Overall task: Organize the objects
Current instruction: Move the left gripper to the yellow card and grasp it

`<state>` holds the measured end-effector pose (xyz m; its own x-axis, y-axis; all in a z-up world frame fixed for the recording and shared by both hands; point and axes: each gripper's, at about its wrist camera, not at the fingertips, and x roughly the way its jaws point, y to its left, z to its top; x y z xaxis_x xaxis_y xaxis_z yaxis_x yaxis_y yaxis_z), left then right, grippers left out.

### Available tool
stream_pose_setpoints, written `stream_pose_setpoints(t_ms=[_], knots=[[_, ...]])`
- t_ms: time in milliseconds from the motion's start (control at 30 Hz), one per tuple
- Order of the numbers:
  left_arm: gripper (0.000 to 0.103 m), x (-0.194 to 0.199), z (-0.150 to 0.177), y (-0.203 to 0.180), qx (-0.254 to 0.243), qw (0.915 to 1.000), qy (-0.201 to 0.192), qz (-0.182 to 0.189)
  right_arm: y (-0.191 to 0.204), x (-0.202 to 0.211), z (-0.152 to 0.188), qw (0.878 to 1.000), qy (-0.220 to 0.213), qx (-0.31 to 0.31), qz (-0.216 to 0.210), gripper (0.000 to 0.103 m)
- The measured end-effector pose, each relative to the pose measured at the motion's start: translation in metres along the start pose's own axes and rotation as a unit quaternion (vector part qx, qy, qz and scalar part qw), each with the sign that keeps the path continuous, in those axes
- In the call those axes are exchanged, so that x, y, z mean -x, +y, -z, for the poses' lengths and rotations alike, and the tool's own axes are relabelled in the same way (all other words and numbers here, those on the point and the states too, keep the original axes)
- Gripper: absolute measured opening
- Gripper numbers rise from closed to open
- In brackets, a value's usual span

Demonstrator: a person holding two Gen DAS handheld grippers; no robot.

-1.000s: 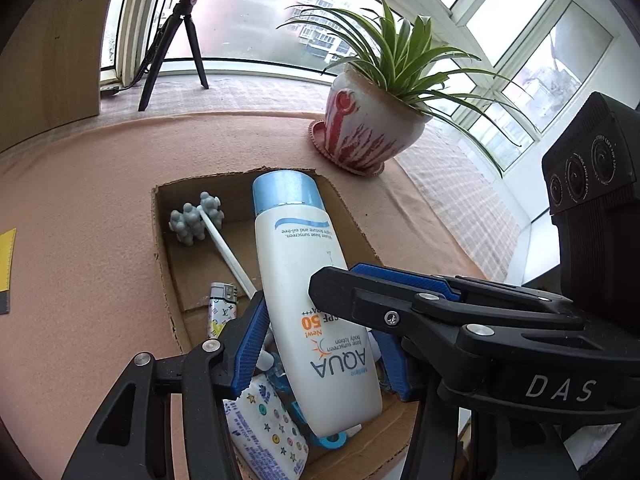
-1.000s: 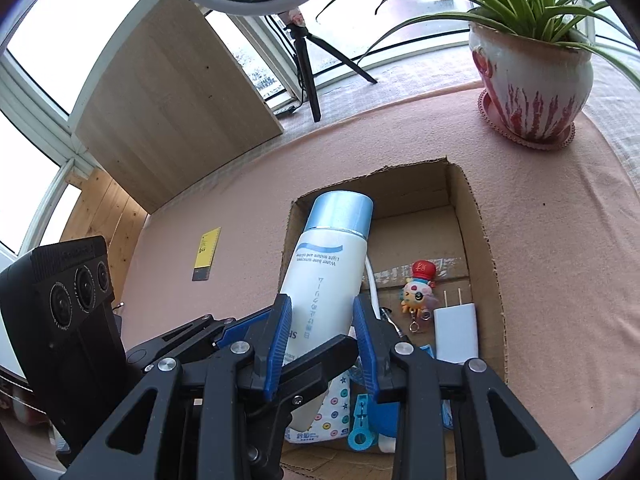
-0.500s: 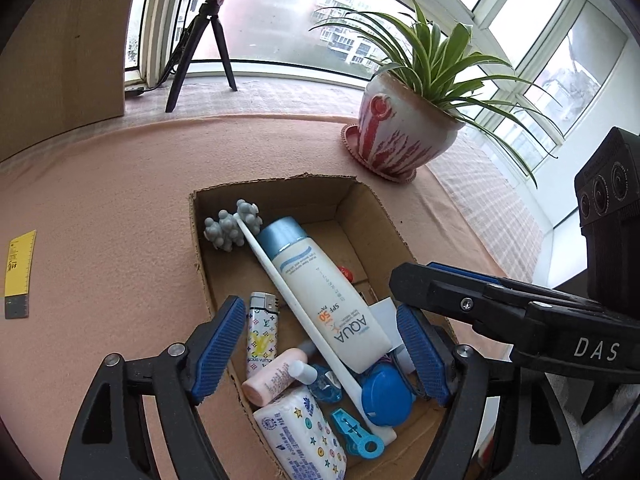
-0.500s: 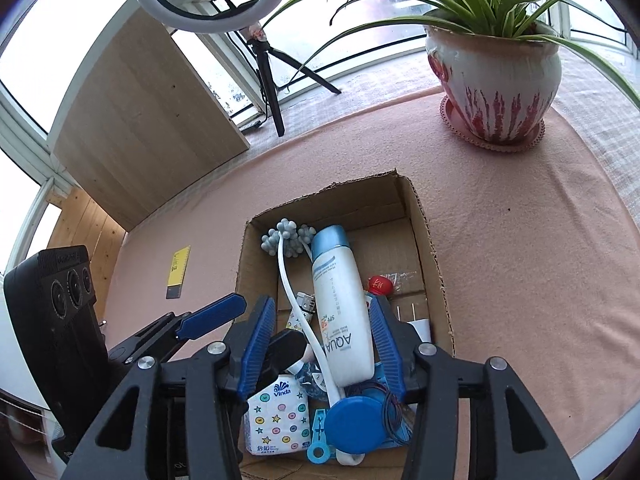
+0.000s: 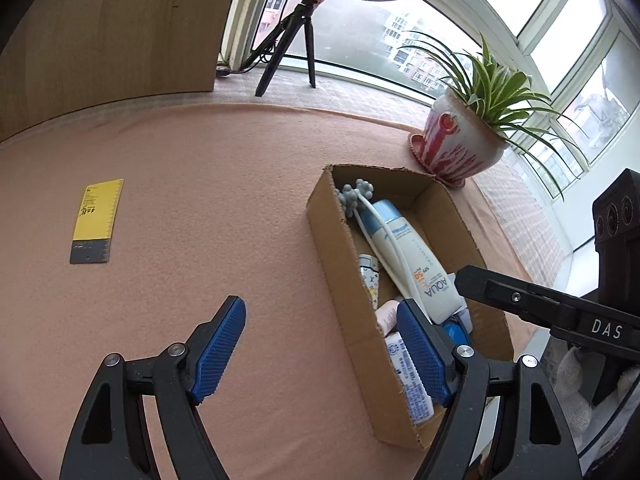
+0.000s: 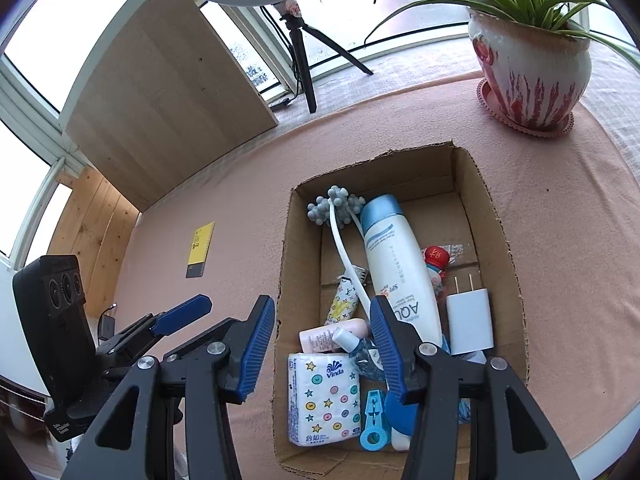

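Sunscreen bottle (image 6: pixel 396 276) lies in the cardboard box (image 6: pixel 506 264) hiding, probably, a toy; both grippers (image 5: pixel 320 352) (image 6: pixel 322 350) spread, empty.

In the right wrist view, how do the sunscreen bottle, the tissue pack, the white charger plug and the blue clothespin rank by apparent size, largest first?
1. sunscreen bottle, clearly the longest.
2. tissue pack, though it lies nearer the camera, which enlarges it.
3. white charger plug.
4. blue clothespin, partly hidden by the right hand-held gripper, so unsure.

Bay windows (image 5: pixel 580 12), wooden panel (image 6: pixel 168 92), daylight
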<state>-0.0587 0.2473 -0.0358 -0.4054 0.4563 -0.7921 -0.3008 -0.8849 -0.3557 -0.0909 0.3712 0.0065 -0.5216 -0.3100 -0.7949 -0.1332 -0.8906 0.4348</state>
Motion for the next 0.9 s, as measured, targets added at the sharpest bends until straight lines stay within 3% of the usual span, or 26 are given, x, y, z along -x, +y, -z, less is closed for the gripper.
stream_pose_setpoints(t_ms=[300, 500, 733, 900], knots=[[0.081, 0.02, -0.014, 0.074, 0.033, 0.9984, 0.003, -0.045, 0.017, 0.002, 0.015, 1.0, 0.001, -0.008, -0.004, 0.046], [0.081, 0.025, -0.045, 0.119, 0.032, 0.9958, 0.003, -0.086, 0.021, 0.001, 0.02, 1.0, 0.001, -0.02, -0.006, 0.046], [0.081, 0.002, -0.08, 0.163, 0.023, 0.9892, 0.029, -0.141, 0.014, 0.003, 0.028, 0.999, 0.003, -0.037, -0.002, 0.046], [0.081, -0.032, -0.092, 0.183, 0.03, 0.9854, 0.065, -0.154, 0.003, 0.007, 0.032, 0.999, 0.001, -0.05, 0.006, 0.046]])
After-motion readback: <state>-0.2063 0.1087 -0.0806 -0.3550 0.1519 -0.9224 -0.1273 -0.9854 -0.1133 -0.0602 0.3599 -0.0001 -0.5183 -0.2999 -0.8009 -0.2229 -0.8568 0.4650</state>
